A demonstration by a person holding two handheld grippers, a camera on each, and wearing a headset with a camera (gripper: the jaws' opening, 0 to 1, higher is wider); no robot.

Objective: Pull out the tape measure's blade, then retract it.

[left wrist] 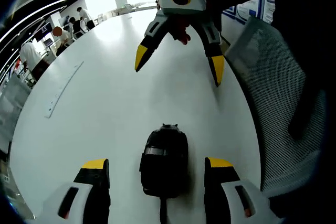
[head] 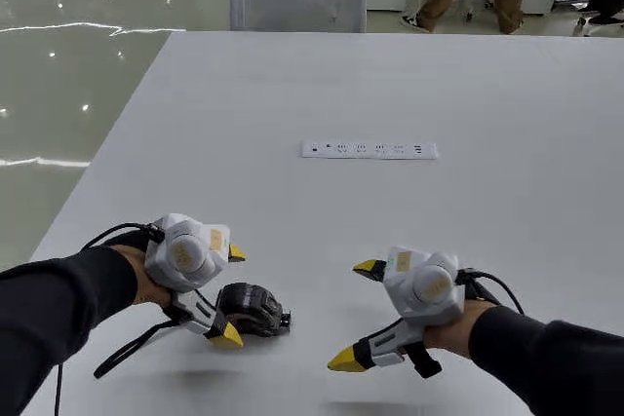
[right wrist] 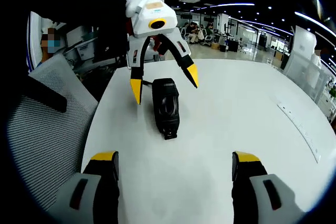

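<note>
Tape measure (head: pixel 252 309), a black rounded case, is lying flat on the white tabletop (head: pixel 409 85). In the head view it is sitting at about 7 o'clock, near the person's edge of the table.

The left gripper (head: pixel 232 295), white-bodied with yellow-tipped jaws, is reaching in from 9 o'clock. Its jaws are standing spread, one on each side of the case. In the left gripper view a strip of bare table is showing between each jaw and the case, so they are straddling it without clamping.

The right gripper (head: pixel 357 313), of the same make, is being held at the tape measure's 3 o'clock, apart from it. Its jaws are also gaping wide, with nothing between them. The two grippers are pointing at each other across the case.

In the right gripper view a small tab is sticking out of the case's near end, toward 6 o'clock. It is probably the blade's hook, though it is too small to be sure.

A long white power strip (head: pixel 369 150) is lying at 12 o'clock from the grippers, well apart from them, near the table's middle. Dark sleeves (head: pixel 58 309) are covering both of the person's arms.
</note>
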